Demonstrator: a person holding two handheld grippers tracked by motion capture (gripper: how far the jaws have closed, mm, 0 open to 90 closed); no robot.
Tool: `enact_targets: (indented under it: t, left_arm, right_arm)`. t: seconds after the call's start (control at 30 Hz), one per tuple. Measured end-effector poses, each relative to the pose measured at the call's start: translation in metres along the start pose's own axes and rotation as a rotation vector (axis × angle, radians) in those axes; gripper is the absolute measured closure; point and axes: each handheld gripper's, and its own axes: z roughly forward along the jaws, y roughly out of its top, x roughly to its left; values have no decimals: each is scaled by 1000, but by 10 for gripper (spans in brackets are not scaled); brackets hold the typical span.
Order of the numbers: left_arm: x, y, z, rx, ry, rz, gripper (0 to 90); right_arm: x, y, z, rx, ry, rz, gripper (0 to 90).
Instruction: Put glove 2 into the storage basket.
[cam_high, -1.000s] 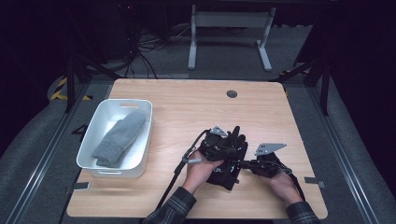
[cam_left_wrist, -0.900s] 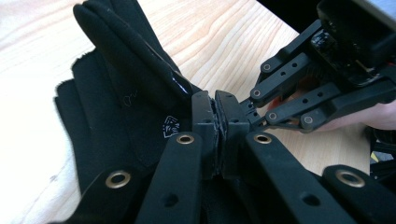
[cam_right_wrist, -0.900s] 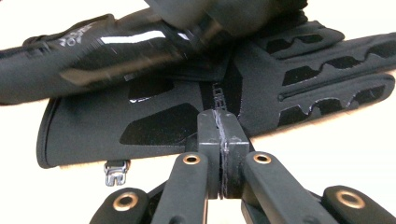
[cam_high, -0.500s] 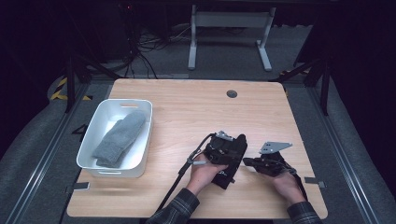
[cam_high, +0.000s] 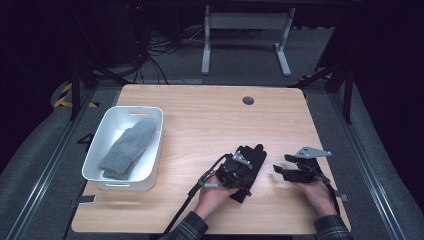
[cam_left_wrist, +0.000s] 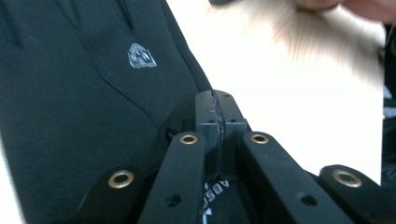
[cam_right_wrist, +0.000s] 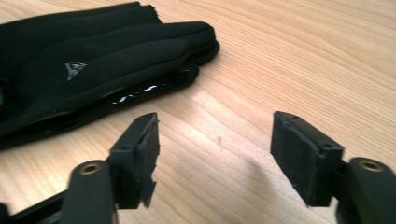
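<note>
The left gripper (cam_left_wrist: 217, 109) is pressed together, apparently pinching the black glove (cam_high: 248, 162) edge to anchor it. The right gripper (cam_right_wrist: 215, 154), jaws just spreading and empty, sits beside the glove on the table (cam_high: 210, 115).

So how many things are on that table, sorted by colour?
Black gloves: 2, stacked as a pair
Grey knitted pieces in the bin: 1 bundle, exact count unclear
White bin: 1
Total: 4 things
</note>
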Motion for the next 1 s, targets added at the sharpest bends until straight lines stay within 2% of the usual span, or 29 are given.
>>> enact_targets:
  t: [0.3, 0.67, 0.83, 1.0]
  left_arm:
    - [7, -7, -11, 73, 30, 6, 899]
    - [20, -23, -40, 135, 99, 22, 899]
    - [26, -34, -51, 115, 97, 15, 899]
    - [25, -35, -56, 100, 86, 50, 884]
  right_arm:
    - [-2, -3, 7, 36, -20, -2, 279]
    - [-1, -5, 12, 51, -30, -16, 249]
    - [-1, -5, 12, 50, -32, -15, 243]
    - [-1, -5, 13, 56, -45, -6, 203]
